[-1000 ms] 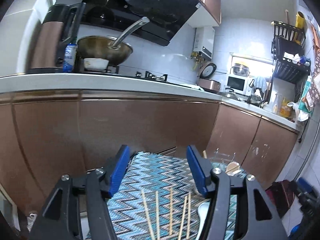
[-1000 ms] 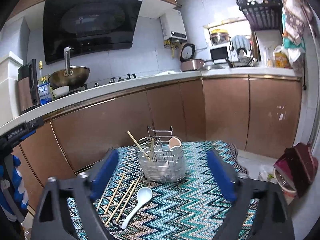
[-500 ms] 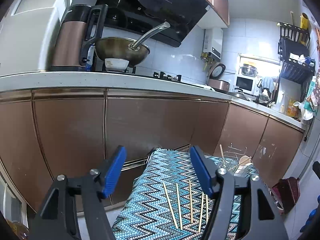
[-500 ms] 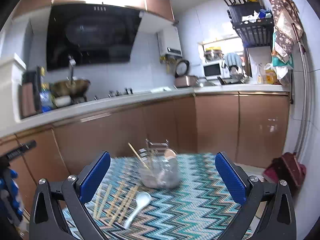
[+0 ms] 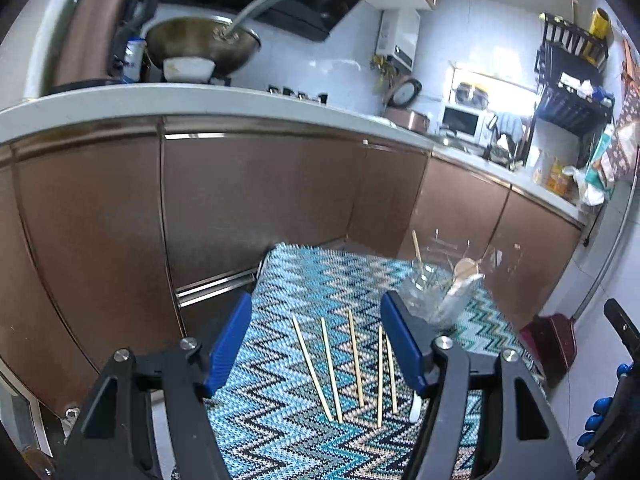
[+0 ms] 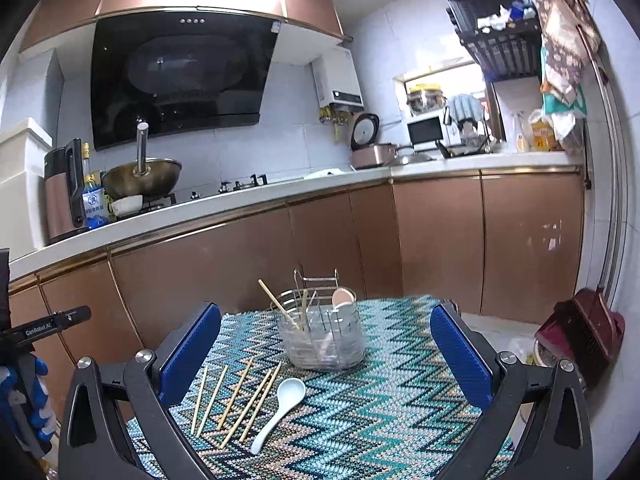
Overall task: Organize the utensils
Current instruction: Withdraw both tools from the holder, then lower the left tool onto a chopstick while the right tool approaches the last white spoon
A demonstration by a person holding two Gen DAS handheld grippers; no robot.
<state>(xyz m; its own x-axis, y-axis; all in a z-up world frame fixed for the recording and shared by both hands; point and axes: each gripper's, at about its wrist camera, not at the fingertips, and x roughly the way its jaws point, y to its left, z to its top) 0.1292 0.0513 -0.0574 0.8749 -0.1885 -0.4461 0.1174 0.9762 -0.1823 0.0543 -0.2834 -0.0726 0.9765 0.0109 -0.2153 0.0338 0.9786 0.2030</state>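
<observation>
Several wooden chopsticks [image 5: 352,364] lie side by side on a zigzag-patterned tablecloth [image 5: 280,432]; they also show in the right wrist view [image 6: 236,400]. A white spoon [image 6: 280,410] lies just right of them. A wire utensil holder [image 6: 322,332] stands behind, holding a chopstick and spoons; it shows blurred in the left wrist view [image 5: 438,292]. My left gripper [image 5: 316,346] is open and empty above the chopsticks. My right gripper [image 6: 326,354] is wide open and empty, in front of the holder.
Brown kitchen cabinets [image 6: 436,240] and a white counter [image 6: 240,204] run behind the table. A wok [image 6: 140,178] and a kettle [image 6: 60,192] stand on the counter. A red dustpan [image 6: 580,332] is on the floor at right.
The left gripper has moved closer over the chopsticks and turned right toward the holder. The right gripper has steadied with the holder and spoon nearer.
</observation>
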